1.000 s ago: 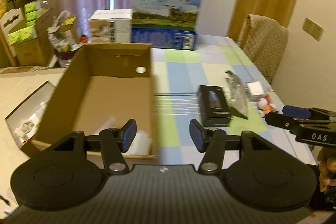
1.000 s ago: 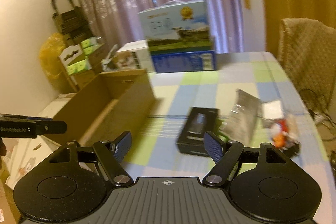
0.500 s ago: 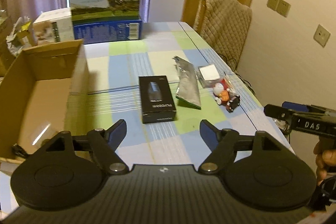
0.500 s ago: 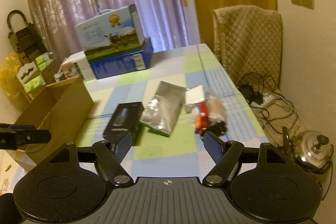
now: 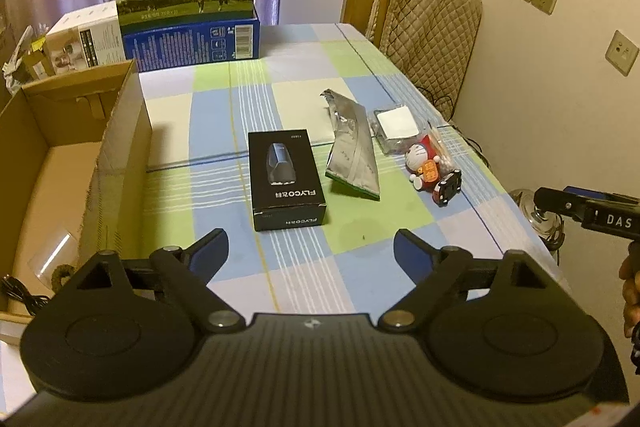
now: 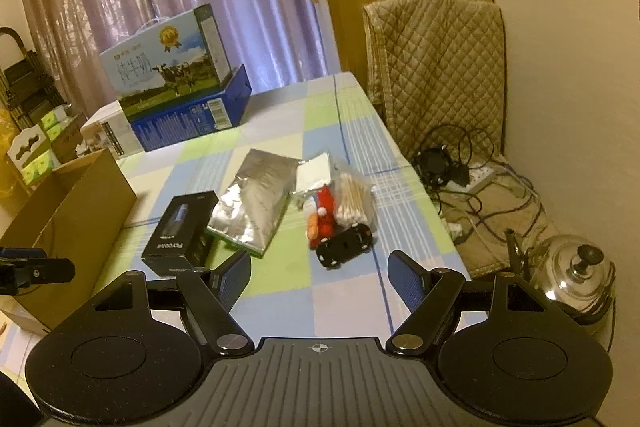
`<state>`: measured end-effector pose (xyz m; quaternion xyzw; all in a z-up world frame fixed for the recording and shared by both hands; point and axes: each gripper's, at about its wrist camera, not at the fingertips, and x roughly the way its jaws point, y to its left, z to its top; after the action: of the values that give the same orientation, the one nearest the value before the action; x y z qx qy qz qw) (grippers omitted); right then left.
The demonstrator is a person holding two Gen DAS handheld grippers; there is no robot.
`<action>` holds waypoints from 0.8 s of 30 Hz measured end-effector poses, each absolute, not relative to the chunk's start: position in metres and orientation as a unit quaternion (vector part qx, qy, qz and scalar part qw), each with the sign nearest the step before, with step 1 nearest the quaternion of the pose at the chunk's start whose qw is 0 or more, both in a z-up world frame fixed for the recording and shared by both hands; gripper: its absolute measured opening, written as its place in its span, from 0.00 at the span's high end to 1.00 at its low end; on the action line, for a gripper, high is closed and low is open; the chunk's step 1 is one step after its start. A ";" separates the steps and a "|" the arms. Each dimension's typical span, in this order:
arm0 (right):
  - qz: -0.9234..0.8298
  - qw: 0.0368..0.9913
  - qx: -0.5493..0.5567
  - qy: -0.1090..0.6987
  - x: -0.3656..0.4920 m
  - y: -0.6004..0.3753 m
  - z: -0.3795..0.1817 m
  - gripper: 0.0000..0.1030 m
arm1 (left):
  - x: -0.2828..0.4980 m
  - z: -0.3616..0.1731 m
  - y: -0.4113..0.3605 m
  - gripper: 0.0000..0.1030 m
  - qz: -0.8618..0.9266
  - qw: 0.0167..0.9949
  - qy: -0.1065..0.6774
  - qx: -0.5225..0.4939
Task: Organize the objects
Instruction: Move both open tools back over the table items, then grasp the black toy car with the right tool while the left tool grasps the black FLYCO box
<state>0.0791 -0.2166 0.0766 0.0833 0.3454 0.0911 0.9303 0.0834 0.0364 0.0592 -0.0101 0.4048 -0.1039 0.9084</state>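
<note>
The cardboard box [image 5: 68,163] sits open at the bench's [image 5: 256,95] left edge. The black carton [image 5: 286,179], mid-bench, runs lengthwise toward the far edge. Both hand-held grippers, left [image 5: 310,251] and right [image 6: 319,277], hover spread, empty. Clamped endwise, it might slip; the toy car [image 6: 344,247] could roll away.

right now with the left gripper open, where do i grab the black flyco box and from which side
Grip the black FLYCO box across its two long side walls, near the middle, coming down from above. It lies flat on the checked tablecloth, its long axis pointing away from the left gripper, so the open jaws already line up with its narrower width. Both long sides look clear; the silver foil pouch lies apart.
</note>
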 end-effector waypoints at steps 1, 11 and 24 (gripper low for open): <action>0.091 0.930 0.083 0.347 0.080 -0.218 0.075 0.29 | 0.085 0.057 0.036 0.14 -0.101 0.908 0.406 -0.011; 0.111 0.928 0.043 0.353 0.102 -0.227 0.065 0.29 | 0.104 0.043 0.030 0.01 -0.089 0.911 0.402 -0.016; 0.165 0.919 -0.037 0.356 0.143 -0.220 0.023 0.24 | 0.138 0.014 0.023 0.01 -0.082 0.906 0.415 -0.021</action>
<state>0.1433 -0.2202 0.0231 -0.0374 0.3560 0.1646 0.9191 0.1377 0.0233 0.0138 -0.0205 0.4150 -0.0821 0.9059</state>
